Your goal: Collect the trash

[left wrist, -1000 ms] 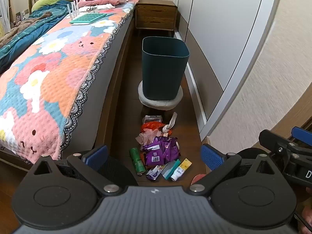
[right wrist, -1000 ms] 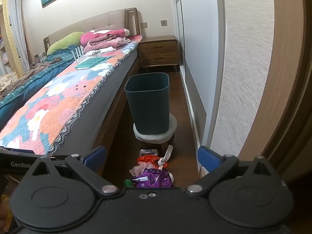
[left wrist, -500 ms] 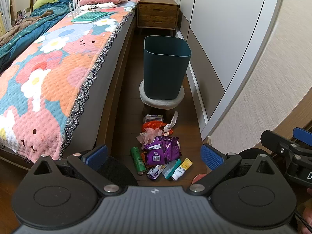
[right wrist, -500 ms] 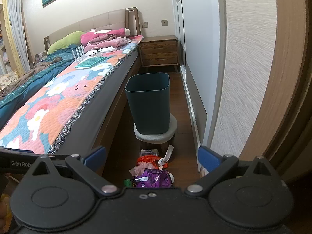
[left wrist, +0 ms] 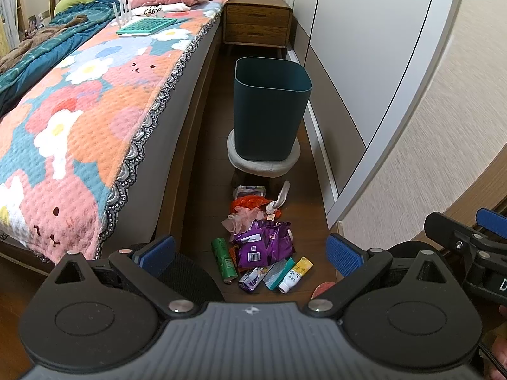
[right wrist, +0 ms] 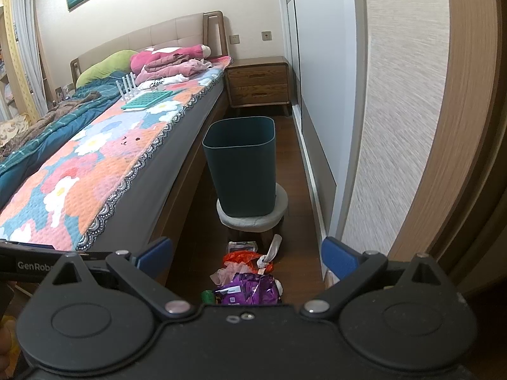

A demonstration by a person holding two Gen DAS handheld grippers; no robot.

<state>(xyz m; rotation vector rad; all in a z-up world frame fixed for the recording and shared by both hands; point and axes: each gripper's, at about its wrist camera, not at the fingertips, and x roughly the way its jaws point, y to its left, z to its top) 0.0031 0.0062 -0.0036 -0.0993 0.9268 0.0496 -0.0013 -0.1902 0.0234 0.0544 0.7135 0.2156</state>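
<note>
A pile of trash lies on the wood floor between bed and wardrobe: a purple wrapper point(left wrist: 262, 247) point(right wrist: 247, 293), a green roll point(left wrist: 224, 261), an orange wrapper point(left wrist: 250, 203) point(right wrist: 240, 258), a pink crumpled piece point(left wrist: 240, 220), a white tube point(left wrist: 295, 275) and small packets. A dark teal bin point(left wrist: 269, 110) point(right wrist: 242, 164) stands on a round grey stool point(left wrist: 263, 162) just beyond the pile. My left gripper point(left wrist: 250, 251) is open and empty, above the near end of the pile. My right gripper point(right wrist: 247, 255) is open and empty, held higher and further back.
The bed point(left wrist: 79, 110) with a flowered quilt runs along the left. A white wardrobe point(left wrist: 364, 47) and a beige wall close the right side. A wooden nightstand point(left wrist: 258, 22) stands at the far end of the narrow aisle.
Both grippers have tilted slightly so the bin and pile sit a little lower in view. Both remain open and empty.
</note>
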